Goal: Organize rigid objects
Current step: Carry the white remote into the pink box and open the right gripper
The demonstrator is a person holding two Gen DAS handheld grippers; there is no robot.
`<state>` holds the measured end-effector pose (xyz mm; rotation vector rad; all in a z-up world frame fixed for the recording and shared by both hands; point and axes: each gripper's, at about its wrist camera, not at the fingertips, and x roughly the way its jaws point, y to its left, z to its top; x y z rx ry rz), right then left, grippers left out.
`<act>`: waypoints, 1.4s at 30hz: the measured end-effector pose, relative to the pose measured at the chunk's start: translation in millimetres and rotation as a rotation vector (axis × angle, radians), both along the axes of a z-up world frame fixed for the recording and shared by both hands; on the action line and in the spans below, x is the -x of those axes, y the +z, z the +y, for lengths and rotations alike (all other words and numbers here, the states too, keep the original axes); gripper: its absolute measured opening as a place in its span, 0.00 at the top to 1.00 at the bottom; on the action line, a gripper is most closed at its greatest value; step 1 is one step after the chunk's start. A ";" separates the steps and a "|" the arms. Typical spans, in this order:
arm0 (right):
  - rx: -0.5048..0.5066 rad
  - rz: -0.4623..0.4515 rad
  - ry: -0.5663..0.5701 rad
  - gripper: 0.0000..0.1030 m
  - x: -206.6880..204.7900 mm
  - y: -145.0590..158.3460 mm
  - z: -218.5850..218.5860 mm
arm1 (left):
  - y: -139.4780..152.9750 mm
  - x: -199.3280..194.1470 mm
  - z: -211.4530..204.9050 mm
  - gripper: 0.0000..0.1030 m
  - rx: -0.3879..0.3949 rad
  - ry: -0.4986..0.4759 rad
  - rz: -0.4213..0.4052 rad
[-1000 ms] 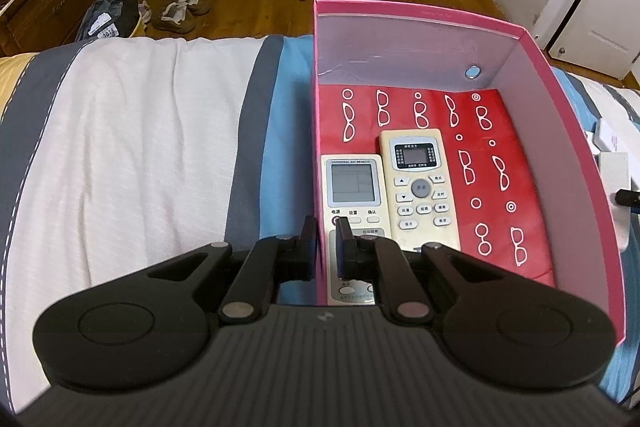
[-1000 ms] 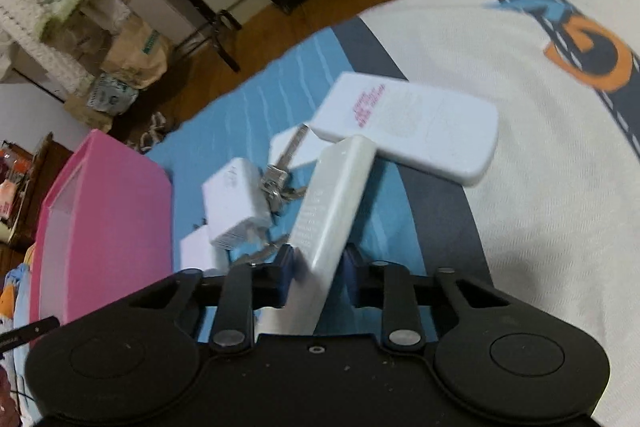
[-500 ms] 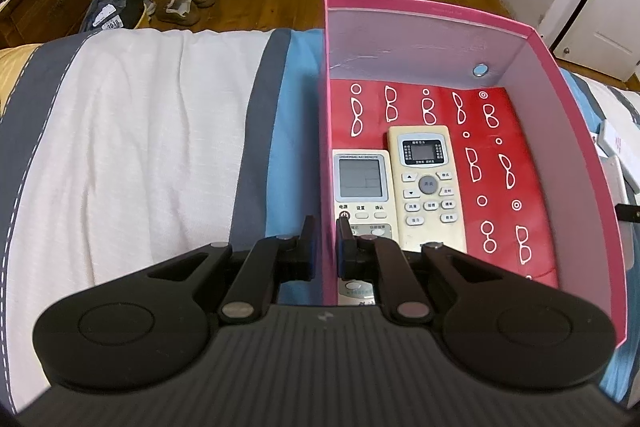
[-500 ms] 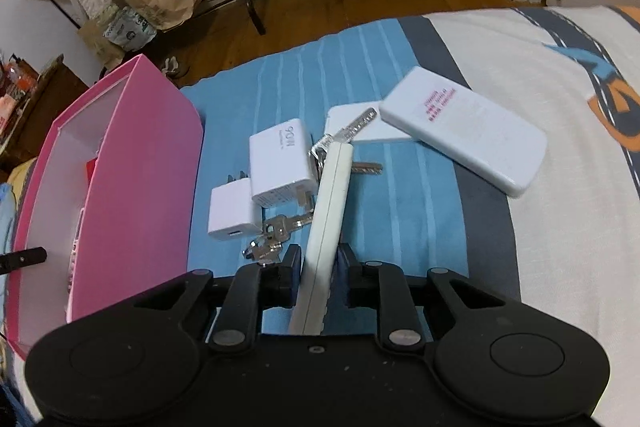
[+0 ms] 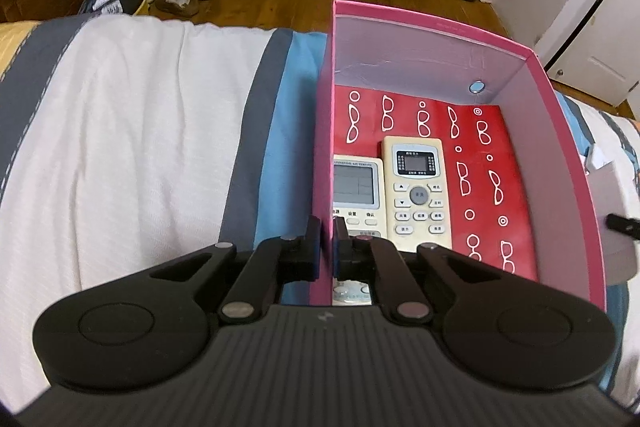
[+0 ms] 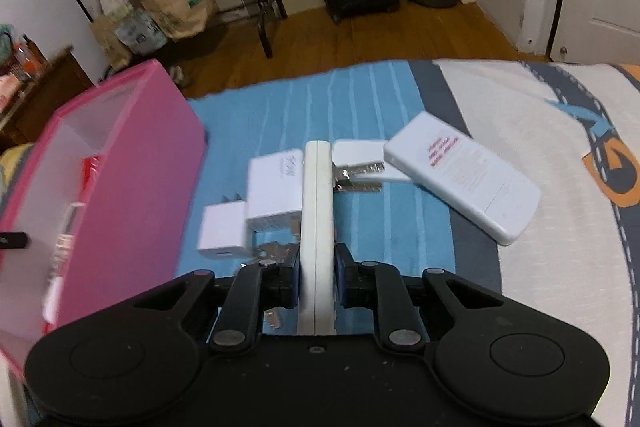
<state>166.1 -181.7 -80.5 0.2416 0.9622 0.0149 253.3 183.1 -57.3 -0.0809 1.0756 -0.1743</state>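
The right gripper has its fingers clamped on a white remote, long axis pointing away, lifted above the bed. The pink box lies to its left; the left gripper pinches that box's near-left wall.

I count two remotes in the box, lower middle of my left view: one, two. Right view, centre: a third remote edge-on, two chargers, one power bank, keys.
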 end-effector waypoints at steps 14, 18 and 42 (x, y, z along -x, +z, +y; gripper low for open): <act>-0.067 -0.296 0.463 0.80 9.0 98.4 90.2 | -0.7 0.5 1.8 0.94 0.010 0.011 0.017; -0.025 -0.287 0.718 0.80 -7.3 99.1 136.1 | -1.1 -0.2 2.6 0.94 0.018 0.018 0.020; 0.815 -0.223 1.402 0.81 -9.4 15.2 236.8 | -5.1 -0.8 6.3 0.94 0.040 0.010 0.013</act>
